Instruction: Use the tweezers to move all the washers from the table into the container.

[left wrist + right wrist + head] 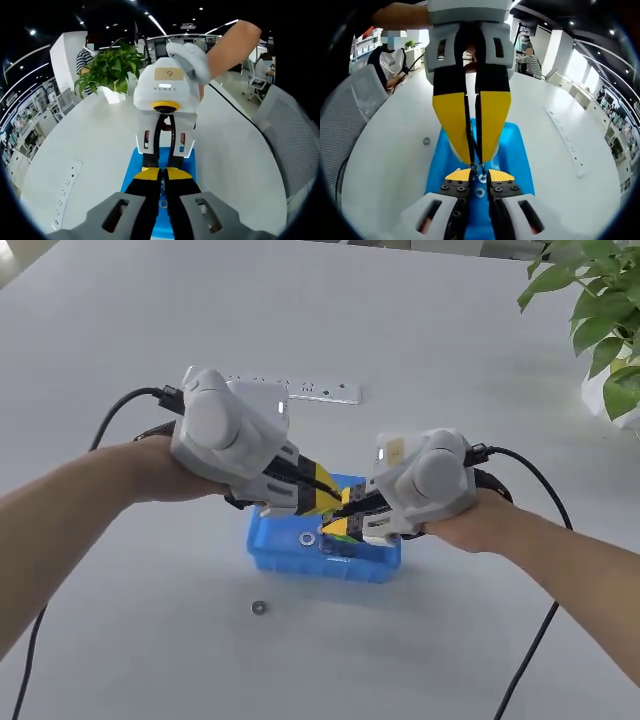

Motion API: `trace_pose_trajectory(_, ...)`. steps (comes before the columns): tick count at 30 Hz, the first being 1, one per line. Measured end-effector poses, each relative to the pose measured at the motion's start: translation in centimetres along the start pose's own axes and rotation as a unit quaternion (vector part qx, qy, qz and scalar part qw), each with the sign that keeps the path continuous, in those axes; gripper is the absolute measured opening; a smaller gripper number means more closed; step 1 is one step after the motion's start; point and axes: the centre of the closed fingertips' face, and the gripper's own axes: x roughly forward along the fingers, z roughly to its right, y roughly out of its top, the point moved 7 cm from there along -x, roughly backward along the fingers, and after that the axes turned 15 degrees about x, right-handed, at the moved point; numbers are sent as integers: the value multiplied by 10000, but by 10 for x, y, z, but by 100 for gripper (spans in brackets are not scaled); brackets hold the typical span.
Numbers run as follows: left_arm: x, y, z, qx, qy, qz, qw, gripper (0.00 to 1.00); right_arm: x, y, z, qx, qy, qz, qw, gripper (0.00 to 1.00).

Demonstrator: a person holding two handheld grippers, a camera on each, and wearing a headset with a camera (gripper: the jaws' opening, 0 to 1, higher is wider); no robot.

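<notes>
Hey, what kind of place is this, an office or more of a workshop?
Probably an open-plan office rather than a workshop. There is a large white table with a power strip on it, a potted plant, a mesh office chair, and people sitting in the background.

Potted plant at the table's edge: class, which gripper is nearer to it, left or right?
Right. The right gripper is over the blue container, on the side toward the potted plant; the left gripper faces it from the far side.
</notes>
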Motion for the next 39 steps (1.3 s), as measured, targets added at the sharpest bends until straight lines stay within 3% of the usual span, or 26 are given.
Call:
trace_pose_trajectory(15,-2,-1,-1,-64,-2,-28,10000,6,-14,7,0,68,-143,113,9998,24)
trace_pose_trajectory(27,-2,-1,-2,-129,1,-31,9999,5,-35,4,-4,603,-359,266,9972,35)
trace_pose_trajectory(39,-6,3,-4,-214,55,29,9998,5,-63,-6,-13,853,-706,404,9930,43)
